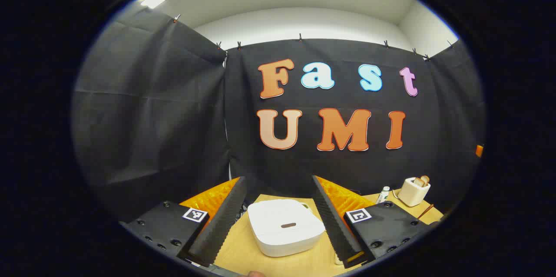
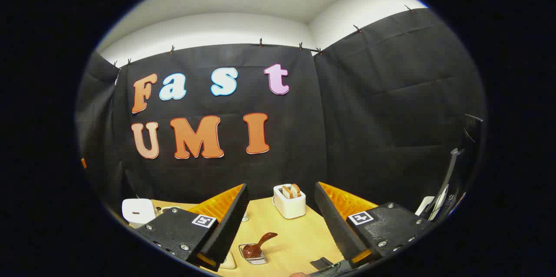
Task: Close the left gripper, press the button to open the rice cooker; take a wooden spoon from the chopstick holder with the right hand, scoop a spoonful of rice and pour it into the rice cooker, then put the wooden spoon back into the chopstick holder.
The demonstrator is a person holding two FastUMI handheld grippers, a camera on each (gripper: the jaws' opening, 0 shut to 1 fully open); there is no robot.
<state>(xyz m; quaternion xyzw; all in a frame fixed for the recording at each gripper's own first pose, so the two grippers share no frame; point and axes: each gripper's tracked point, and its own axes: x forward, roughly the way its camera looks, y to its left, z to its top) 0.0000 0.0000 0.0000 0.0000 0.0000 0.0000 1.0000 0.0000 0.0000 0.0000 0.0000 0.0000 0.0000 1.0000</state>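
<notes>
Left gripper [image 1: 278, 220]: fingers spread wide, empty, framing the closed white rice cooker [image 1: 285, 227] on the tabletop [image 1: 243, 253]. Right gripper [image 2: 280, 225]: spread wide, empty, above a brown wooden spoon [image 2: 258, 246] resting in a small dish [image 2: 255, 256]; white chopstick holder [image 2: 290, 201] stands farther back.

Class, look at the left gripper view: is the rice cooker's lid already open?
No. The white rice cooker sits on the table with its lid flat and closed, between the open left tongs.

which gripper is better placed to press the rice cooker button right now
Left. In the left gripper view the white rice cooker, lid shut, lies straight ahead between the open fingers of the left gripper. In the right gripper view it sits far off to the side.
</notes>
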